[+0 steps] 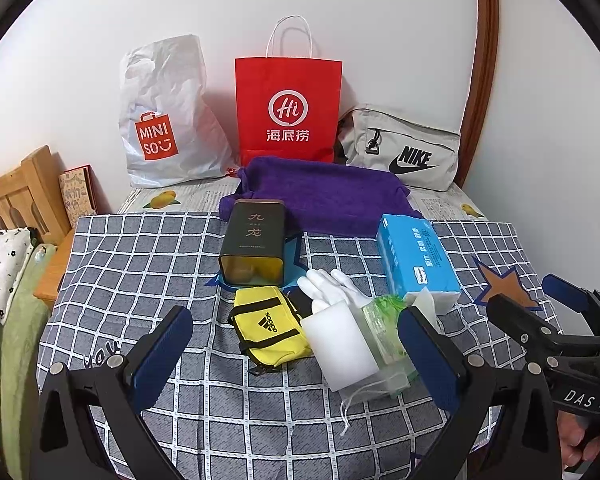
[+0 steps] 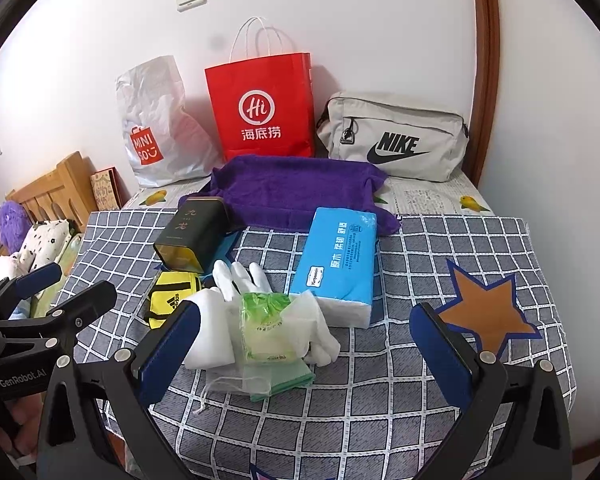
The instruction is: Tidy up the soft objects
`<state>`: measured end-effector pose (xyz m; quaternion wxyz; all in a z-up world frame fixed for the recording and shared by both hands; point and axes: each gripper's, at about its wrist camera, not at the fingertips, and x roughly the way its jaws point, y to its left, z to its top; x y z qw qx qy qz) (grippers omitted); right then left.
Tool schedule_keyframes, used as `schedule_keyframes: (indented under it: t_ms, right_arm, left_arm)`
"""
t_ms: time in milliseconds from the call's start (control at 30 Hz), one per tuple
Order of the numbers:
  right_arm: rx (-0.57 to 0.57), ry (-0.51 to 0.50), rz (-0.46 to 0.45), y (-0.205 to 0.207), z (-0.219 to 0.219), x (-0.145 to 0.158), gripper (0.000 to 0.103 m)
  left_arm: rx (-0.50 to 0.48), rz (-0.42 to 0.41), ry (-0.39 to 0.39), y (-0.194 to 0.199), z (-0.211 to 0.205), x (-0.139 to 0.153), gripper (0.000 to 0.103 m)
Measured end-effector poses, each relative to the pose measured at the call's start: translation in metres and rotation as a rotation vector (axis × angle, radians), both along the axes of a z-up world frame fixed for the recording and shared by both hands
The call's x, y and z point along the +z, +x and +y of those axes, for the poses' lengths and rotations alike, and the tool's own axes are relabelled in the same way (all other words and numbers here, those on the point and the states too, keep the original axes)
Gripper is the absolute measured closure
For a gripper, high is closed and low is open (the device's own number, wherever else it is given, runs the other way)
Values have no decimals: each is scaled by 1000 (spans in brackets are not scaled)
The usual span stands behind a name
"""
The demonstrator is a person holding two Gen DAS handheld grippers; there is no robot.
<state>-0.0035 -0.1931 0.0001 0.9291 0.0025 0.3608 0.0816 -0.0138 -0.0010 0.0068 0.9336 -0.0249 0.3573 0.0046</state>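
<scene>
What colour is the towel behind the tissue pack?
Purple; the towel shows best in the right wrist view.

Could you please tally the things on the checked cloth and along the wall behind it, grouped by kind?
Bags: 4 – MINISO plastic bag, red paper bag, grey Nike bag, yellow Adidas pouch
Towels: 1 – purple towel
Tins: 1 – dark tin
Tissue packs: 1 – blue pack
Gloves: 1 – white
Sponges: 1 – white
Mesh pouches: 1 – green contents
Total: 10

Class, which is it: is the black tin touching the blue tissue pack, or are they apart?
Apart. The left wrist view shows checked cloth lying between the black tin and the blue tissue pack; the right wrist view shows that gap too.
</scene>
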Motion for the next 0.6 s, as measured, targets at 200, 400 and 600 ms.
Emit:
schedule_keyframes:
  t_ms: [200, 400, 600]
  right_arm:
    - [2, 1, -2, -1, 0, 0, 0]
    - [2, 2, -3, -2, 0, 1, 0]
    - [3, 3, -4, -2, 1, 3, 0]
  left_arm:
    - [0, -1, 0, -1, 0, 0, 0]
    - [-2, -1, 0, -1, -1, 0, 0]
    - [-1, -2, -1, -2, -1, 0, 0]
